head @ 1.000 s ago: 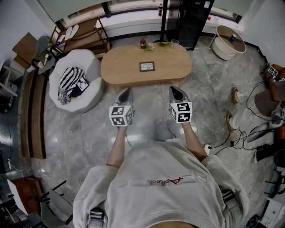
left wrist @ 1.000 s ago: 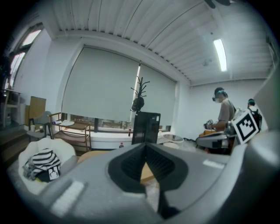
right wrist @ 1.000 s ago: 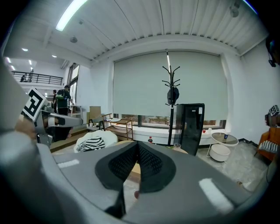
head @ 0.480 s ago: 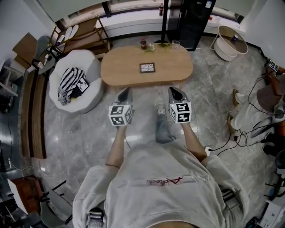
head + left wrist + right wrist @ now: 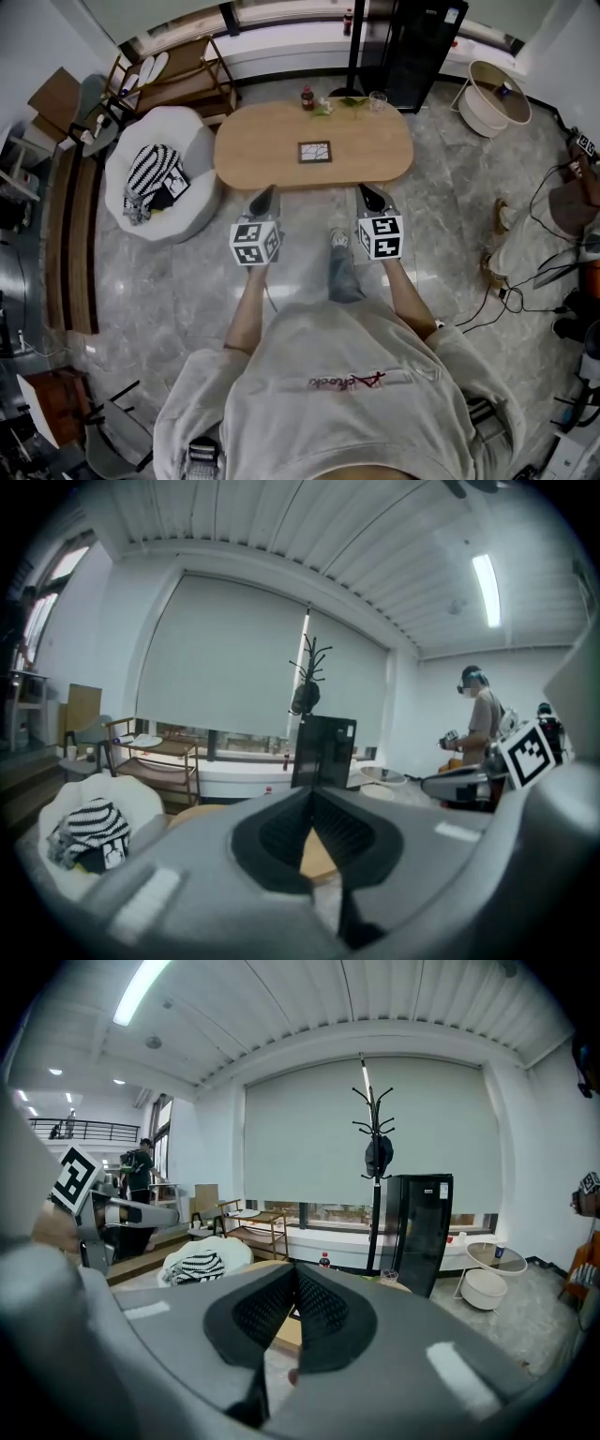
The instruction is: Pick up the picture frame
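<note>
A small dark picture frame (image 5: 315, 152) lies flat in the middle of the oval wooden table (image 5: 384, 161). My left gripper (image 5: 268, 191) and right gripper (image 5: 368, 192) are held side by side at the table's near edge, both short of the frame, one to each side of it. Both are shut with nothing between their jaws. In the left gripper view the closed jaws of the left gripper (image 5: 312, 795) show only a sliver of tabletop (image 5: 314, 857). The right gripper (image 5: 295, 1269) looks the same, and the frame is hidden behind its jaws.
A red-capped bottle (image 5: 307, 97), a plant sprig and a glass (image 5: 378, 100) stand at the table's far edge. A white armchair (image 5: 192, 141) with striped cloth sits left. A black cabinet (image 5: 422, 47) stands behind, a round side table (image 5: 499, 94) far right, cables (image 5: 525, 281) on the floor.
The person has stepped forward: the table and frame have come closer, and both grippers now reach the table's near edge. Both stay shut.
</note>
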`<state>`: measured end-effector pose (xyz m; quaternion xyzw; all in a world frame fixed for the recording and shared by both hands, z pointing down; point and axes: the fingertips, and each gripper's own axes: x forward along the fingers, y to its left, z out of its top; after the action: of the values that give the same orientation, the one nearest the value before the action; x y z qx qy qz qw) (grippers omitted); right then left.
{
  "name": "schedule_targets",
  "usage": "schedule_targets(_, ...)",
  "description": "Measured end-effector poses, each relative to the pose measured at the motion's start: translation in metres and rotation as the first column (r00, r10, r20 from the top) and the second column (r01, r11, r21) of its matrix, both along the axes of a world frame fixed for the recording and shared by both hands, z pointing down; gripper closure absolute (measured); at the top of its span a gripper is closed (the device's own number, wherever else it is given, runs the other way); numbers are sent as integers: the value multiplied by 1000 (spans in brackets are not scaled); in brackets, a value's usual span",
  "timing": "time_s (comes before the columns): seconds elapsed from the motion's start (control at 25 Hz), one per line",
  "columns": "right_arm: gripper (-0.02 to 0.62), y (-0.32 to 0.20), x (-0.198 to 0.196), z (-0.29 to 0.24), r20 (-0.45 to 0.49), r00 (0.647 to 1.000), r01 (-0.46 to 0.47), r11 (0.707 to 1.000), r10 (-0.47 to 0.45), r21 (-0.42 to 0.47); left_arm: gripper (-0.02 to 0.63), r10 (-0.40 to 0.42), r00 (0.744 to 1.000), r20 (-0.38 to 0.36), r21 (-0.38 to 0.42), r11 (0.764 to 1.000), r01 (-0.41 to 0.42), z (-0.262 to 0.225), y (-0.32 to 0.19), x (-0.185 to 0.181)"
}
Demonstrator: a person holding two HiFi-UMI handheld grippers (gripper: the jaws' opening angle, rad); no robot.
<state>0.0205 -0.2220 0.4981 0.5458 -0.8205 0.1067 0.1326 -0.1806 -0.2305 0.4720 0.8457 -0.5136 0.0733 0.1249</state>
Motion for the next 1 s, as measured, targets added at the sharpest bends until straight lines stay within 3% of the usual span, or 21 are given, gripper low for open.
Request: schedule_targets(1.0, 591, -247, 47, -35, -2, 997, 76, 997, -76, 4, 606, -54, 999, -1, 1, 999, 54, -33, -237, 57)
